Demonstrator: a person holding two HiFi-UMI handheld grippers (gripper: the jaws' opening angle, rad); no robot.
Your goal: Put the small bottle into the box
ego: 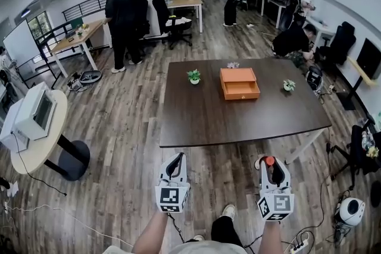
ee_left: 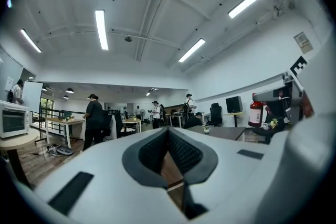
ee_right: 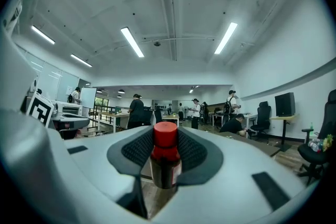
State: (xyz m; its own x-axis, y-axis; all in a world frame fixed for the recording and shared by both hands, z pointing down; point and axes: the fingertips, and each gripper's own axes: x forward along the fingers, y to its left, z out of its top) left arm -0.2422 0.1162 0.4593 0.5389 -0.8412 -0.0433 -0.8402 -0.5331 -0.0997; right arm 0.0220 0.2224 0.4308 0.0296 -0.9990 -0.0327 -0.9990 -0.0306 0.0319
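**Office floor, short of the bench: bottle in your right gripper**

Wood planks ran under your feet, and you stood a little back from the near edge of the dark bench (ego: 238,119), with both grippers held out low in front of you and clear of it. On the bench the orange box (ego: 239,82) sat around the middle, between a small potted plant (ego: 194,76) on its left and another (ego: 289,85) on its right, apart from both. Several people stood at desks farther back in the room.

Your right gripper (ego: 271,168) had the small bottle (ee_right: 166,157) clamped between its pads. The jaws stood partly apart, as wide as the bottle's dark body, and the red cap stuck up above them. The bottle was upright in the grip and well apart from the box.

Your left gripper (ego: 174,165) held nothing. Its jaws were drawn together, with the pads meeting at the tips. It hung level with the right gripper, beside it.
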